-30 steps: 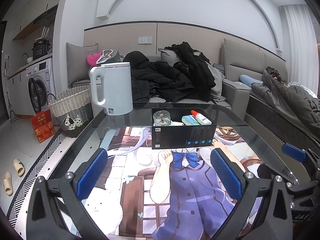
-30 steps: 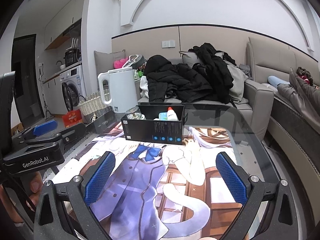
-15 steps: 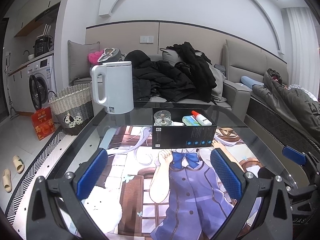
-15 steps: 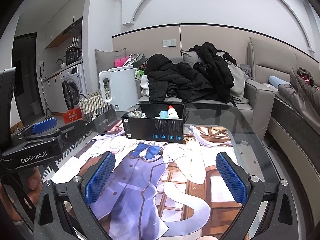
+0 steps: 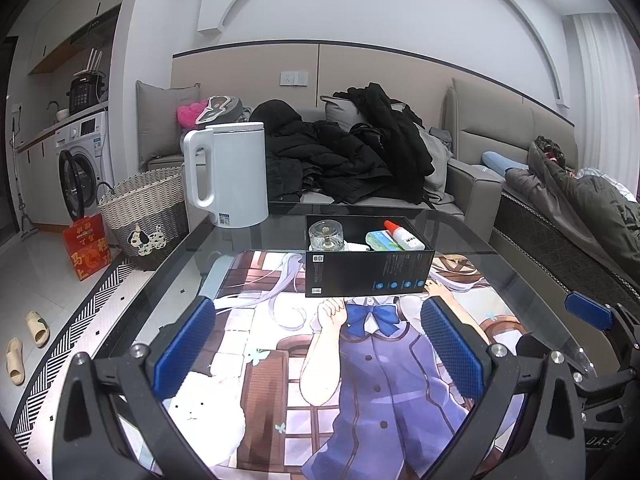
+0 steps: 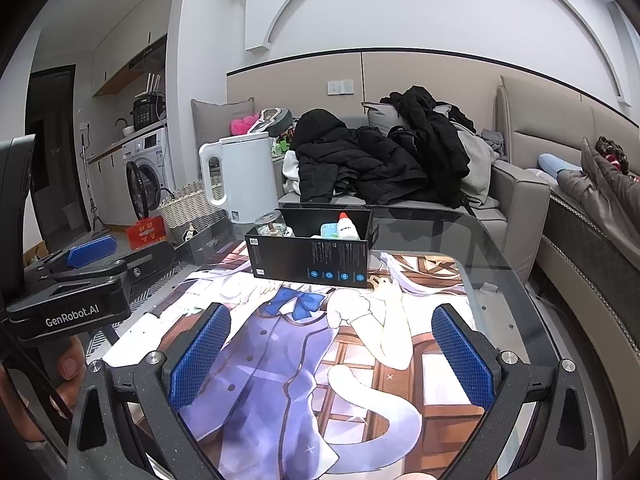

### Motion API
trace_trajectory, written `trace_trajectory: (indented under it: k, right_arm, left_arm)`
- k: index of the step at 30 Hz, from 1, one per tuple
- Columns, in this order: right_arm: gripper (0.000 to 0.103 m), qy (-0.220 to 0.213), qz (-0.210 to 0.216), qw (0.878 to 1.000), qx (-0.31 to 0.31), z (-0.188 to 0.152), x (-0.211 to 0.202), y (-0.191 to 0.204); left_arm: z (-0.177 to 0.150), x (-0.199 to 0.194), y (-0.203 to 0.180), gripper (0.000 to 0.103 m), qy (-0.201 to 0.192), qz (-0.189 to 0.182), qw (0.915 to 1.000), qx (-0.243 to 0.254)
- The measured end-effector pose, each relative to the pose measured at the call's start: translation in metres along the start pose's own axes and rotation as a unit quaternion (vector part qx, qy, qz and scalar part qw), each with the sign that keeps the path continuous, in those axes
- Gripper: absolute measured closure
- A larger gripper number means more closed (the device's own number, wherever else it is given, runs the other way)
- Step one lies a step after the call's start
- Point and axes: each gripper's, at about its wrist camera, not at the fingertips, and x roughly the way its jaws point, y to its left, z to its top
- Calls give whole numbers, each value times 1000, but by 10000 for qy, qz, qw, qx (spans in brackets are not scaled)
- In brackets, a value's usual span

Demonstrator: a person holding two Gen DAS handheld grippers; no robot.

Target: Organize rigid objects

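From the left wrist, the left gripper (image 5: pixel 316 344) hovers with jaws spread and empty; the black box (image 5: pixel 368 266) sits farther on the desk (image 5: pixel 520 280), holding a glass jar (image 5: pixel 326 235) and a white bottle (image 5: pixel 404 236). From the right wrist, the right gripper (image 6: pixel 330 358) has jaws spread too, with the box (image 6: pixel 310 258) far-left of it.

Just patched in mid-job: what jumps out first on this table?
The big anime-print mat covering the glass table grabs the eye. At its far edge sits an open black box holding a glass jar and a red-capped bottle; a white kettle stands behind-left.
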Motion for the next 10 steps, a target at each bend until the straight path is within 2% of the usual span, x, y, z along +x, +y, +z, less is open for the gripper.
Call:
trace_trajectory:
  k: [10]
  right_arm:
    - [1, 13, 7, 10000, 28, 0, 0, 0]
  left_arm:
    - [-1, 0, 0, 0, -36, 40, 10000, 3]
